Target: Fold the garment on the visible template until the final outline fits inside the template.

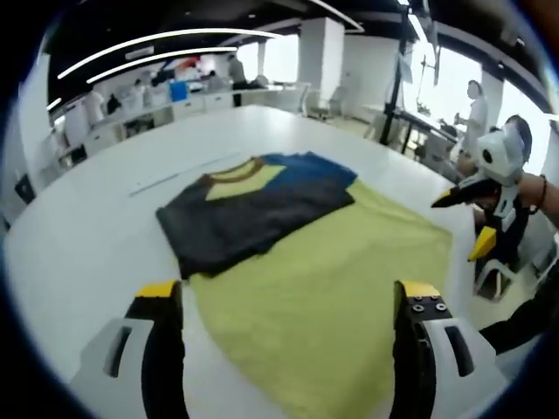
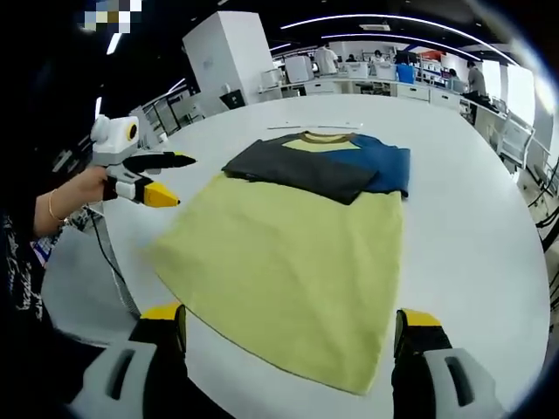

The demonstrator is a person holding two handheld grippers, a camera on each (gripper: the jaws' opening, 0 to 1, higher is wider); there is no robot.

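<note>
A yellow-green T-shirt point(image 1: 332, 279) point(image 2: 288, 253) lies flat on the white round table point(image 1: 79, 236) point(image 2: 472, 218). Its dark grey sleeve point(image 1: 236, 218) point(image 2: 297, 170) is folded across the chest, and a blue sleeve point(image 1: 306, 168) point(image 2: 389, 166) lies beside the collar point(image 1: 234, 171) point(image 2: 323, 138). My left gripper point(image 1: 290, 292) point(image 2: 185, 181) hangs open above the hem end, a hand holding it off the table's edge. My right gripper point(image 2: 290, 316) point(image 1: 456, 229) is open too, above the hem, with nothing between its jaws.
A thin pale line point(image 1: 179, 177) point(image 2: 314, 127) runs on the table just past the collar. Desks, chairs and several people stand far behind. A white pillar point(image 2: 227, 52) rises beyond the table. The table's edge point(image 2: 113, 288) is close to the hem.
</note>
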